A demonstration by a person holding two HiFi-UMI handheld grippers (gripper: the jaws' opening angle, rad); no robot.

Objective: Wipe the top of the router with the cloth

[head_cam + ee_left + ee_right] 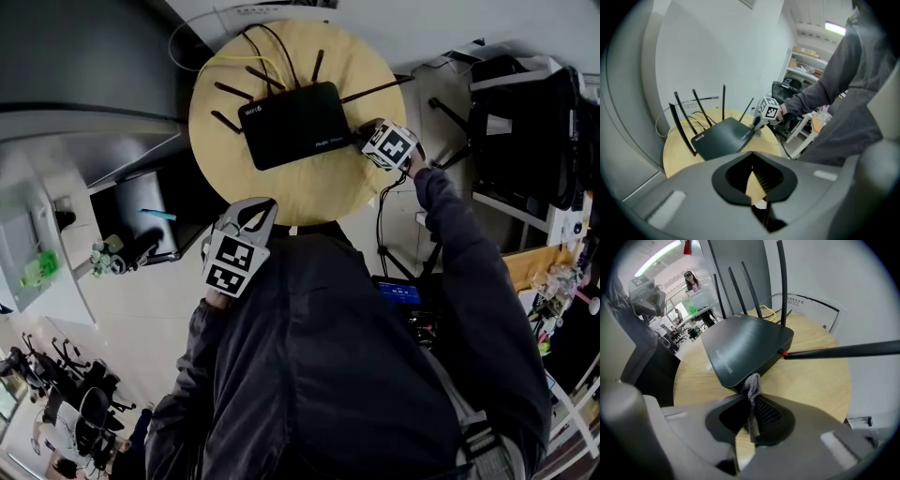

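Note:
A black router (pixel 295 122) with several thin antennas lies on the round wooden table (pixel 309 192). At the router's right edge, my right gripper (pixel 366 142) is shut on a strip of grey cloth (pixel 752 387). In the right gripper view the cloth touches the near corner of the router (pixel 745 345). My left gripper (pixel 265 204) hovers at the table's near edge, apart from the router (pixel 723 137), jaws together with nothing in them. The left gripper view shows the right gripper (pixel 757 124) at the router's far corner.
One antenna (pixel 843 350) stretches sideways over the table to the right. A yellow cable (pixel 234 61) trails behind the router. A black rack (pixel 525 122) and tripod legs (pixel 450 117) stand to the right; a grey cabinet (pixel 84 84) is on the left.

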